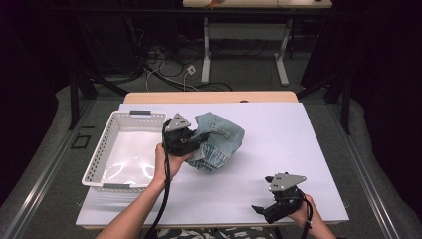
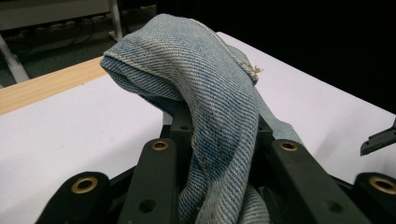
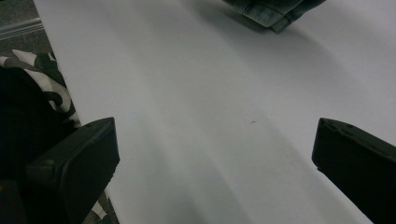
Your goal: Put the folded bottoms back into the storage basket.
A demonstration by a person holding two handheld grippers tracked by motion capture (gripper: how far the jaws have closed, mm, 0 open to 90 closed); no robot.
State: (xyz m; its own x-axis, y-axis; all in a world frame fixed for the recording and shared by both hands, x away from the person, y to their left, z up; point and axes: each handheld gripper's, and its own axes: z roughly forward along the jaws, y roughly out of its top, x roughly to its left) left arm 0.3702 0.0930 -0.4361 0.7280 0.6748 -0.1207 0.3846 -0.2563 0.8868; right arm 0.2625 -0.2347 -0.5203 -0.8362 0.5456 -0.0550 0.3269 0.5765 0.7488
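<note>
Jeans [image 1: 219, 141] (crumpled denim) sit clamped in the left tool [image 1: 191, 142], beside the basket [image 1: 102, 144]; right tool [image 1: 260, 209] gapes wide.

High overview, two close gripper views

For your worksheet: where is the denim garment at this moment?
In the high view the denim garment sits bunched near the middle of the white table, just right of the white basket, clamped in the left gripper.

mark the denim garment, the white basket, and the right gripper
denim garment [image 1: 221, 139], high view, middle of the bunched fabric.
white basket [image 1: 99, 153], high view, its perforated left wall.
right gripper [image 1: 259, 209], high view, between its fingertips.
</note>
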